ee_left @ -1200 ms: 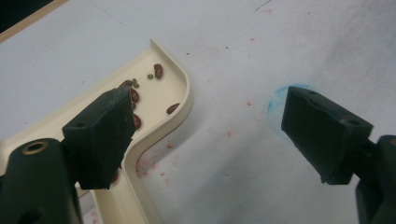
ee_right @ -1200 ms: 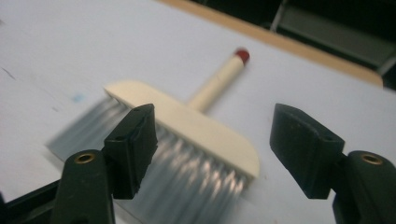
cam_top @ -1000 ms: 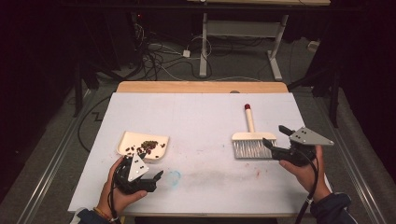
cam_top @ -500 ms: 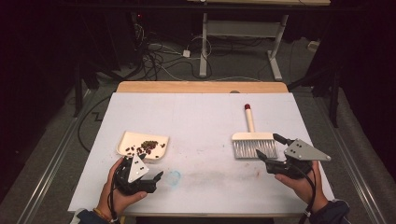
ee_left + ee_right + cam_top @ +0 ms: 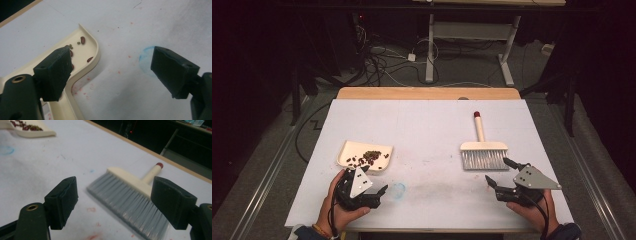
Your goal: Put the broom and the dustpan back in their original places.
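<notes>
A cream dustpan (image 5: 364,155) holding several dark beans (image 5: 371,156) lies at the left of the white table. My left gripper (image 5: 382,191) rests just in front of it, open, its jaws empty; up close the dustpan's (image 5: 85,60) corner sits by one jaw. A cream hand brush (image 5: 483,150) with grey bristles and a red-tipped handle lies at the right. My right gripper (image 5: 498,172) is open just in front of the bristles, not touching them. The brush (image 5: 130,192) lies flat beyond the jaws in the right gripper view.
A blue circle mark (image 5: 398,189) and faint red stains are on the white table top (image 5: 427,130). A wooden strip (image 5: 427,93) edges the far side. Cables and a desk frame (image 5: 432,45) are on the floor beyond.
My right gripper has drawn back toward the near edge, away from the brush, and stays open. The left gripper and the dustpan have not moved.
</notes>
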`<state>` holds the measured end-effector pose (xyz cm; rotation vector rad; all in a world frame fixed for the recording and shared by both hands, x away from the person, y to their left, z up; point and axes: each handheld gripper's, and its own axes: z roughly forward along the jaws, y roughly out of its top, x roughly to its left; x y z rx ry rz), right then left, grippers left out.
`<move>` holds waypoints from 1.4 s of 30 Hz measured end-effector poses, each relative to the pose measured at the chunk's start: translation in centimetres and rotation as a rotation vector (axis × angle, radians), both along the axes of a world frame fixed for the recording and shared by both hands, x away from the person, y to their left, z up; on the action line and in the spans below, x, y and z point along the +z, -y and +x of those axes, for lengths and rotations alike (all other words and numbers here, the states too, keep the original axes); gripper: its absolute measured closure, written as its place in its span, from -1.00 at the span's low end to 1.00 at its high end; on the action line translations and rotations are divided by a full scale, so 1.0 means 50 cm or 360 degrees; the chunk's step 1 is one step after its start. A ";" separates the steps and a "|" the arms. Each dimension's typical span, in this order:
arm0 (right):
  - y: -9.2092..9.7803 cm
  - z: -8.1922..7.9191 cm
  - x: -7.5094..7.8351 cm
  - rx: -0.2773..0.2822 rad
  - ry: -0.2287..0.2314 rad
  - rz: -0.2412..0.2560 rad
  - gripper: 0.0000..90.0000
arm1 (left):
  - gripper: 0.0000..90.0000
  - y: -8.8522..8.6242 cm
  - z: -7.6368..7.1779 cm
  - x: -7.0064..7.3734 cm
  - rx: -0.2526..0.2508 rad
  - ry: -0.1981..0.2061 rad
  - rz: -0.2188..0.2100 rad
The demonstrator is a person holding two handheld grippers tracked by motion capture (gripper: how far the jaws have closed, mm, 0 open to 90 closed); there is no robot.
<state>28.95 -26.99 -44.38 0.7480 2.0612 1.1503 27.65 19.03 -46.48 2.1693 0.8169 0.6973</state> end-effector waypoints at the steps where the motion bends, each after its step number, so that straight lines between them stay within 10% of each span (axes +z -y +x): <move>1: 0.000 -0.003 -0.006 0.0010 -0.0013 0.0003 -0.54 | -0.62 0.000 -0.001 0.000 0.0002 -0.0001 0.0002; 42: -0.013 -0.023 -0.011 0.0050 0.0023 -0.0019 -0.63 | -0.62 0.003 -0.008 0.002 -0.0006 0.0013 0.0004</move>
